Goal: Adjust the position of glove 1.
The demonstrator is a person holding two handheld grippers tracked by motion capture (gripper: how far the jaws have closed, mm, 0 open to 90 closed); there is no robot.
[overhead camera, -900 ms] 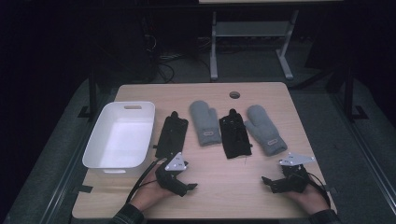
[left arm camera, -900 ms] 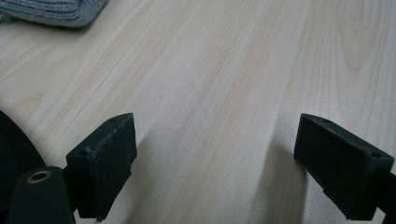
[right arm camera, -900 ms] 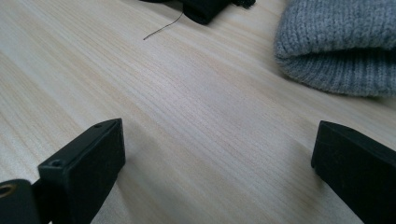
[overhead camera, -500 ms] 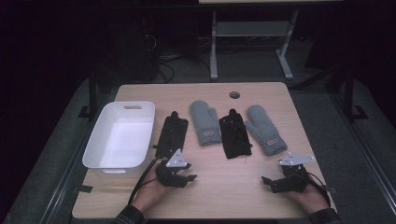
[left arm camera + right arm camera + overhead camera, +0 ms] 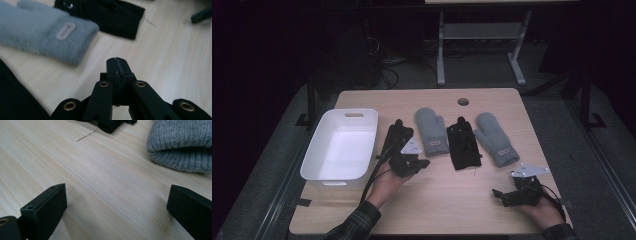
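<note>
Gloves lie in a row across the middle of the table [image 5: 512, 100]: a black glove [image 5: 395, 137] at the left, next a grey mitten [image 5: 431, 131], then a second black glove [image 5: 463, 144] and a second grey mitten [image 5: 496, 138], with a white tub [image 5: 341, 145] off to the left of them all. The left gripper [image 5: 418, 163] sits at the near end of the left black glove, its jaws pressed together on nothing, as the left gripper view shows with the pads meeting over bare wood. The right gripper [image 5: 498, 195] rests low near the front right corner, jaws spread wide and empty, well apart from the right mitten's cuff [image 5: 180, 155]. The likeliest trouble is that shut left gripper: if it pushes into the black glove without opening, it will only shove or bunch the fabric rather than take hold. Black jaws over black cloth also make the edge hard to judge, so a pinch may catch only a thin fold and slip on the way to the tub.
</note>
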